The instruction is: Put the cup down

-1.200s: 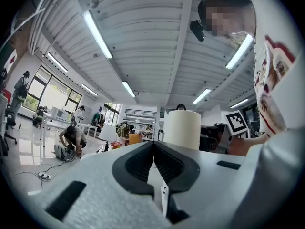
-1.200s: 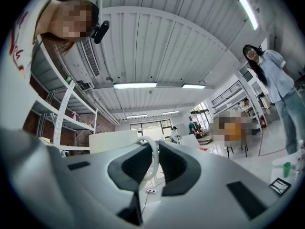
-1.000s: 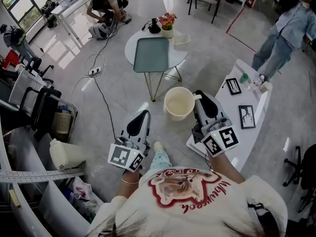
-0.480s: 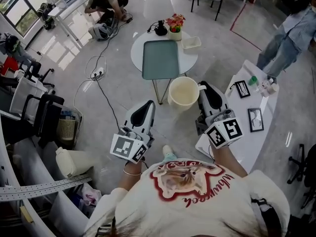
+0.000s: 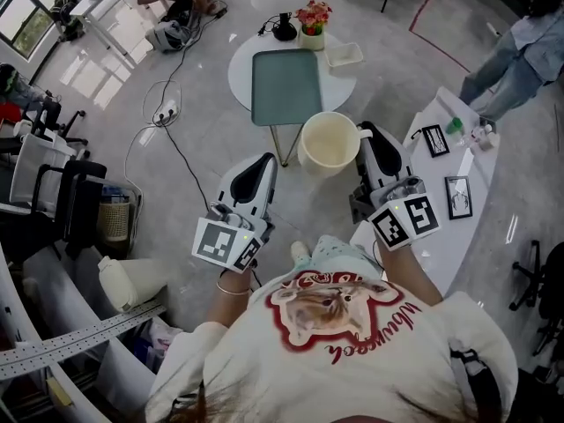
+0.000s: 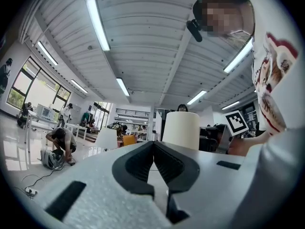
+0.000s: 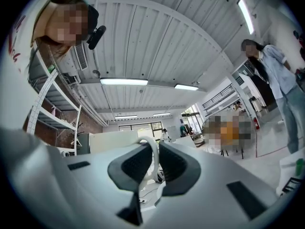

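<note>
Holding: we find the right gripper (image 5: 364, 136) clamped on the handle (image 7: 152, 147) of the cup (image 5: 328, 144); in the right gripper view its jaws stand narrow, with the white loop between them.
Cup position: we record it upright, mouth upward, carried in the air clear of any surface, at the near edge of the round table (image 5: 251, 53) as the head view shows it.
Left gripper (image 5: 261, 162): we note its jaws pressed together with nothing between them; it sits left of the cup, apart from it.
Round table contents: we see a green tray (image 5: 285, 86), a flower pot (image 5: 313, 20) and a small white box (image 5: 345, 54).
Right side: we log a white counter (image 5: 458, 236) with two framed pictures (image 5: 459, 196), near the right gripper.
Bystanders: we see a standing person (image 5: 515, 55) beyond the counter.
</note>
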Available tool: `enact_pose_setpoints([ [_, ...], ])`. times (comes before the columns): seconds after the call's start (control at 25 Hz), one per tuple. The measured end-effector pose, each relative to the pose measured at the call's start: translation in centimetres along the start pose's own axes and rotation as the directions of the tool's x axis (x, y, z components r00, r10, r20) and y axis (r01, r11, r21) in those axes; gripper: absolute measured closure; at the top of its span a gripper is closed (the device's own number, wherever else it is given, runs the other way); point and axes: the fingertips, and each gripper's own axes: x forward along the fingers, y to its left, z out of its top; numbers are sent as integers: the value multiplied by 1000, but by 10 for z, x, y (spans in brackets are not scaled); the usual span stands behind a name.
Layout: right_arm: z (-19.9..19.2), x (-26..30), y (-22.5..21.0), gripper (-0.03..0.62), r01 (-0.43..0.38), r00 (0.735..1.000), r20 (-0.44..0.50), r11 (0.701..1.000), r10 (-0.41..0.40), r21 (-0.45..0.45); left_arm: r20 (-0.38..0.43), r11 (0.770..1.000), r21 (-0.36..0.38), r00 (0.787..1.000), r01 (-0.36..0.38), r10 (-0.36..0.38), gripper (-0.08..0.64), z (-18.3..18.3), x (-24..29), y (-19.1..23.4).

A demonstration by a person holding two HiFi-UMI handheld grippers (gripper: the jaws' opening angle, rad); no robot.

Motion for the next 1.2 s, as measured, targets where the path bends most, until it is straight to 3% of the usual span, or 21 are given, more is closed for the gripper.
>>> enact_pose_setpoints([
  [0.44,-6,37,-25,535,-2,1000,-6,1000,3,9,-2,1000,-14,1000,1,-1,545,-11,37,26],
  [1.2,-24,205,-116,535,-58,998,8,998,58,25,36,998,31,998,-47,46,545,-9,179,158],
])
